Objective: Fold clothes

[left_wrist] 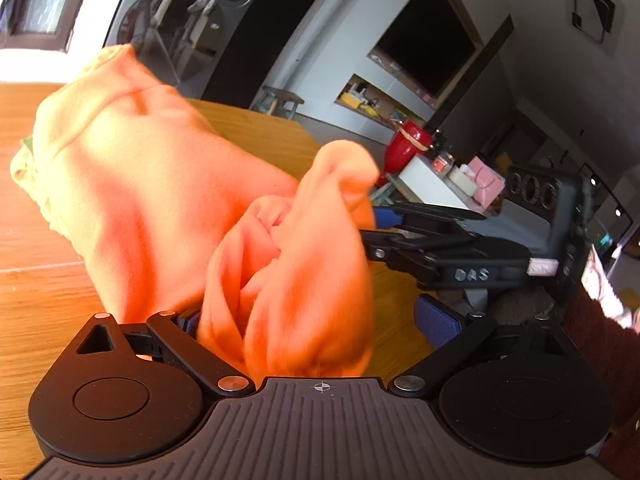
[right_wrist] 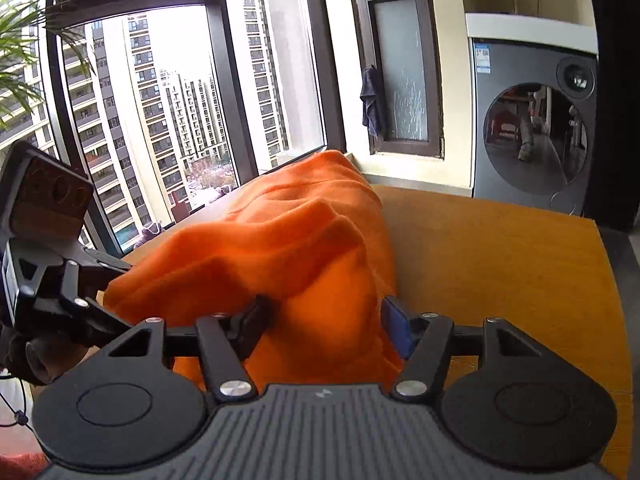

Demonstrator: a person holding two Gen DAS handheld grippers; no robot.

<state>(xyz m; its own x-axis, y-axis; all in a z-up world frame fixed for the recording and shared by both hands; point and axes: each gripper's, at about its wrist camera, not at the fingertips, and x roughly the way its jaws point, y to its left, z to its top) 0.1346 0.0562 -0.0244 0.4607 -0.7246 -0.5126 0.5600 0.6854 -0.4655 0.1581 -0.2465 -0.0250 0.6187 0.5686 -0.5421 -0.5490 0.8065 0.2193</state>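
Orange garment is lying bunched on the wooden worktop, spilling between both tools. Right hand-held gripper is clamping a fold; left hand-held gripper is standing apart around loose cloth.

From my right wrist view the garment lies on the table, washing machine behind at upper right, window upper left.
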